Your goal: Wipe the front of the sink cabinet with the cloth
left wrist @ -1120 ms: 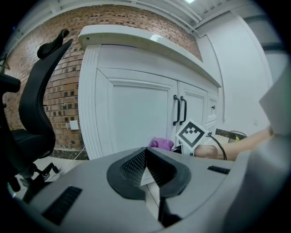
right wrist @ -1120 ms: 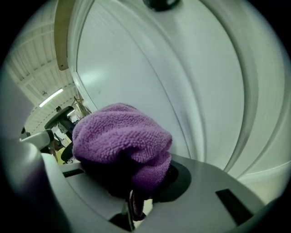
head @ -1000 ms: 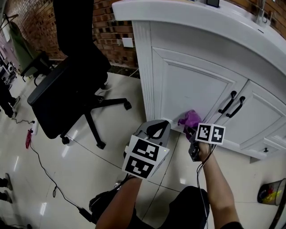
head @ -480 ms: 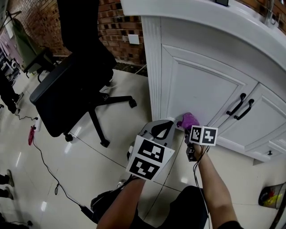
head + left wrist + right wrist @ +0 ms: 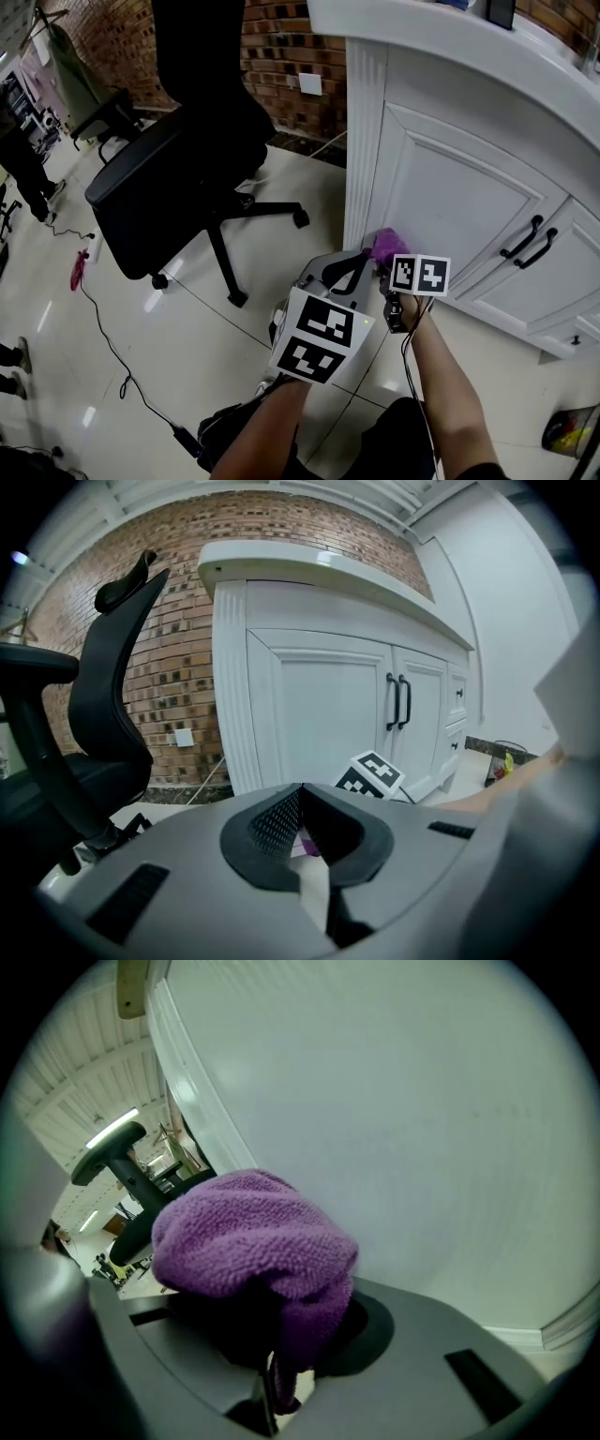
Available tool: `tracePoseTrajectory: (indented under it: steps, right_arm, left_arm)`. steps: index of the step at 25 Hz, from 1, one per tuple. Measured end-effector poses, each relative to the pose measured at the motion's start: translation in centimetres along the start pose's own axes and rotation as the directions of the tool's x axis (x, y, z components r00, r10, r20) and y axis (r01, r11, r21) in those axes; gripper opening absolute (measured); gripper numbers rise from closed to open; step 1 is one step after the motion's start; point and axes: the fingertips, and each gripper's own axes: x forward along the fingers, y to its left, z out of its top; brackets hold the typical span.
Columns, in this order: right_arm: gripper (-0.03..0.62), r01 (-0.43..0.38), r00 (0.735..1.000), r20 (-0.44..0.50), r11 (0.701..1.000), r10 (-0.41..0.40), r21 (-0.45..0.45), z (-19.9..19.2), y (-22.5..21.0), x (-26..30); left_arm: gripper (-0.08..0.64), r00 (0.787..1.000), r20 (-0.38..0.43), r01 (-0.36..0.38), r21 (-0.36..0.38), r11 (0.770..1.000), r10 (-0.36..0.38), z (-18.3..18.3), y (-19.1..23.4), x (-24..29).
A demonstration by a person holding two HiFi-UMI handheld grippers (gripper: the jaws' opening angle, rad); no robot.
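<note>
The white sink cabinet (image 5: 450, 202) fills the upper right of the head view, with panelled doors and black handles (image 5: 530, 239). My right gripper (image 5: 385, 261) is shut on a bunched purple cloth (image 5: 385, 246), pressed against the lower left corner of the left door. In the right gripper view the purple cloth (image 5: 251, 1241) bulges out of the shut jaws against the white door panel (image 5: 422, 1119). My left gripper (image 5: 345, 272) hangs shut and empty beside it, just off the cabinet's fluted corner post (image 5: 230, 696).
A black office chair (image 5: 173, 178) stands on the glossy tiled floor to the left, close to the cabinet corner. A cable (image 5: 112, 352) trails over the floor. Brick wall (image 5: 281, 56) behind. A bin (image 5: 567, 433) with rubbish sits at the lower right.
My right gripper has slid the purple cloth leftward along the bottom of the door toward the cabinet's corner post. The left gripper followed alongside.
</note>
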Motion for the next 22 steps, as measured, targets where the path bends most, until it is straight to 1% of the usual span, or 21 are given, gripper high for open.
tracePoseTrajectory:
  steps: [3, 6, 8, 10, 12, 17, 20, 22]
  right_arm:
    - [0.060, -0.065, 0.997, 0.048, 0.997, 0.067, -0.044, 0.7, 2.2, -1.7]
    - [0.058, -0.093, 0.986, 0.125, 0.985, 0.112, -0.148, 2.5, 3.9, -4.8]
    - [0.058, -0.065, 0.981, 0.164, 0.972, 0.104, -0.227, 3.8, 4.4, -7.1]
    - [0.058, -0.019, 0.977, 0.195, 0.950, 0.084, -0.312, 5.1, 4.7, -9.2]
    - [0.060, 0.010, 0.973, 0.219, 0.928, 0.078, -0.373, 6.3, 5.1, -11.0]
    - [0.060, 0.040, 0.951, 0.293, 0.897, 0.101, -0.440, 9.2, 6.1, -15.0]
    - [0.060, 0.079, 0.932, 0.342, 0.852, 0.122, -0.518, 11.5, 7.8, -16.9]
    - [0.060, 0.097, 0.920, 0.368, 0.828, 0.138, -0.552, 13.2, 9.0, -17.8]
  left_arm:
    - [0.005, 1.000, 0.003, -0.024, -0.011, 1.000, 0.024, 0.1, 1.0, -0.5]
    - [0.005, 1.000, 0.008, -0.021, -0.013, 1.000, 0.021, 0.2, 1.0, -0.5]
    - [0.005, 1.000, 0.019, -0.004, -0.004, 1.000, 0.004, 0.3, 0.3, -0.3]
    - [0.005, 0.999, 0.041, 0.014, 0.012, 1.000, -0.015, 0.7, -0.5, -0.2]
    - [0.005, 0.998, 0.064, 0.025, 0.022, 0.999, -0.027, 1.2, -1.1, -0.1]
    - [0.005, 0.991, 0.129, 0.033, 0.001, 0.999, -0.033, 2.6, -1.4, -0.1]
    - [0.005, 0.989, 0.147, 0.027, -0.013, 1.000, -0.025, 3.2, -1.3, -0.1]
    - [0.005, 0.989, 0.148, 0.027, -0.021, 0.999, -0.024, 3.3, -1.4, -0.1]
